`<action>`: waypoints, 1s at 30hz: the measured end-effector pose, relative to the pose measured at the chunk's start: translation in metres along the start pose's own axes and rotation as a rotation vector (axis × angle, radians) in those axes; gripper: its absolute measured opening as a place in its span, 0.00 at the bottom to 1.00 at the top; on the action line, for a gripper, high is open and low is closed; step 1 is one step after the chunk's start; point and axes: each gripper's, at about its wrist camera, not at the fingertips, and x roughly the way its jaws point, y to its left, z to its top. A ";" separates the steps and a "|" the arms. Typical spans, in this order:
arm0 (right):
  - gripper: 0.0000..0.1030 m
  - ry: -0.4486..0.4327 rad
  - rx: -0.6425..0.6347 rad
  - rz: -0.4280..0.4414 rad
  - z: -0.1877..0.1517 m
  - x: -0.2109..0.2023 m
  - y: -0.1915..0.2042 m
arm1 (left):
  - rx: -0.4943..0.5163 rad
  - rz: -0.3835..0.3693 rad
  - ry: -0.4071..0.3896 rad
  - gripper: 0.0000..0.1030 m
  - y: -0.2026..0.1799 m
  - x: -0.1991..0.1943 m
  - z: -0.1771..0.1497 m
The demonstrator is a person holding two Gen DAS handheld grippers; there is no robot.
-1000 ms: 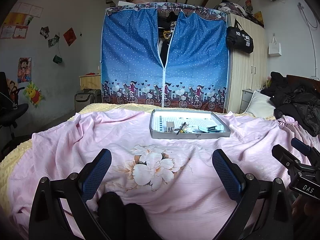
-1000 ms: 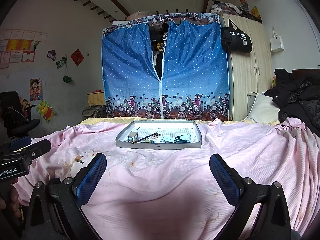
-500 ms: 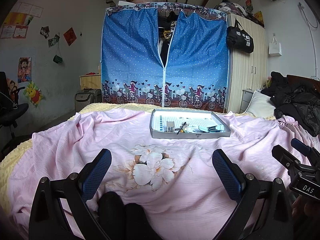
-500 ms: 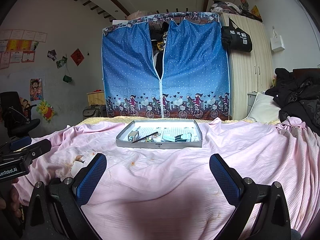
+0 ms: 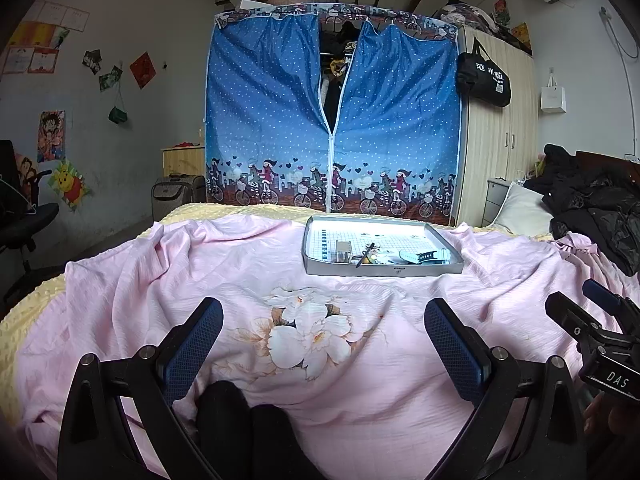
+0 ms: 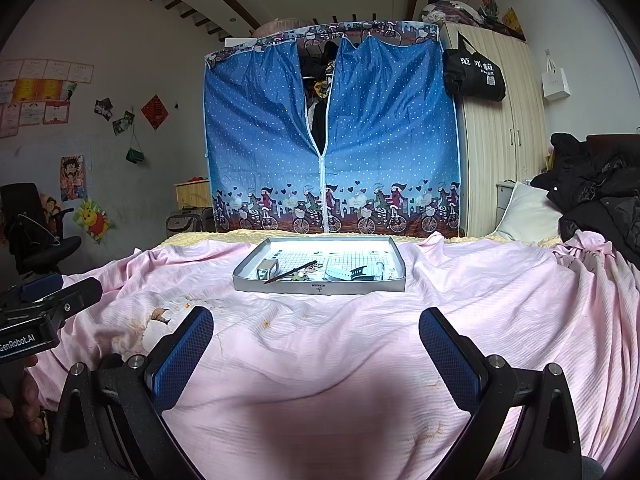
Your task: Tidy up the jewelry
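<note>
Since a second ago almost nothing has shifted: both tongs hover in the same places over the bed, and the tray's contents lie as before. The left gripper (image 5: 323, 334) hangs low over the near edge of the pink bedsheet (image 5: 120, 280), its blue-padded fingers spread wide with nothing between them, above a printed white flower (image 5: 304, 332). The right gripper (image 6: 316, 338) is likewise wide open and empty over plain sheet near the bed's near edge.

The shallow grey tray (image 6: 320, 287) sits well ahead of both tongs, toward the far edge of the bed, on the pink sheet. Inside it, on a gridded floor, lie a small box (image 6: 267, 269) at the left, a dark slim stick (image 6: 290, 272) leaning across the middle, and a pale comb-like clip (image 6: 352, 272) to the right; smaller trinkets are too tiny to tell.

Readable writing: "DAS" on the right tool's body in the left wrist view, "GenRobot.AI" on the left tool's body in the right wrist view. The characters on the black bag (image 6: 474, 76) hanging on the wardrobe are too small to read.
</note>
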 end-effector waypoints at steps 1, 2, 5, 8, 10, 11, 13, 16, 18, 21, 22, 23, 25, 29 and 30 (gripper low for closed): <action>1.00 0.000 -0.001 0.000 0.000 0.000 0.000 | 0.000 0.000 0.000 0.96 0.000 0.000 0.000; 1.00 0.000 -0.001 -0.001 0.001 0.000 -0.001 | 0.000 0.000 0.002 0.96 0.000 0.000 0.000; 1.00 0.000 0.000 0.000 0.001 0.000 -0.001 | -0.001 0.002 0.008 0.96 0.000 0.001 -0.002; 1.00 0.000 0.000 0.000 0.001 0.000 -0.001 | 0.001 0.005 0.010 0.96 0.000 0.001 -0.002; 1.00 0.000 0.000 0.000 0.000 0.000 0.000 | -0.001 0.003 0.009 0.96 -0.001 0.001 -0.003; 1.00 0.000 0.000 0.000 0.001 0.000 0.000 | -0.002 0.003 0.008 0.96 0.000 0.001 -0.003; 1.00 0.001 0.000 0.000 0.001 0.000 0.000 | -0.002 0.002 0.009 0.96 0.000 0.002 -0.003; 1.00 0.001 0.000 0.000 0.002 0.000 -0.001 | -0.009 0.001 0.010 0.96 0.000 0.001 -0.003; 1.00 0.001 0.001 0.000 0.002 0.000 -0.001 | -0.019 -0.003 0.009 0.96 0.001 0.001 -0.003; 1.00 0.001 0.001 0.000 0.001 0.000 0.000 | -0.024 0.001 0.011 0.96 0.001 0.001 -0.004; 1.00 0.002 0.001 0.000 0.002 0.000 -0.001 | -0.025 0.002 0.011 0.96 0.000 0.001 -0.003; 1.00 0.001 0.001 0.000 0.002 0.000 -0.001 | -0.027 0.002 0.012 0.96 0.000 0.001 -0.003; 1.00 0.001 0.001 0.000 0.001 0.000 0.000 | -0.028 0.003 0.011 0.96 0.000 0.001 -0.003; 1.00 0.001 0.001 0.001 0.001 0.000 0.000 | -0.025 0.004 0.012 0.96 0.000 0.001 -0.003; 1.00 0.001 0.001 0.001 0.000 0.000 0.001 | -0.025 0.003 0.012 0.96 0.000 0.001 -0.003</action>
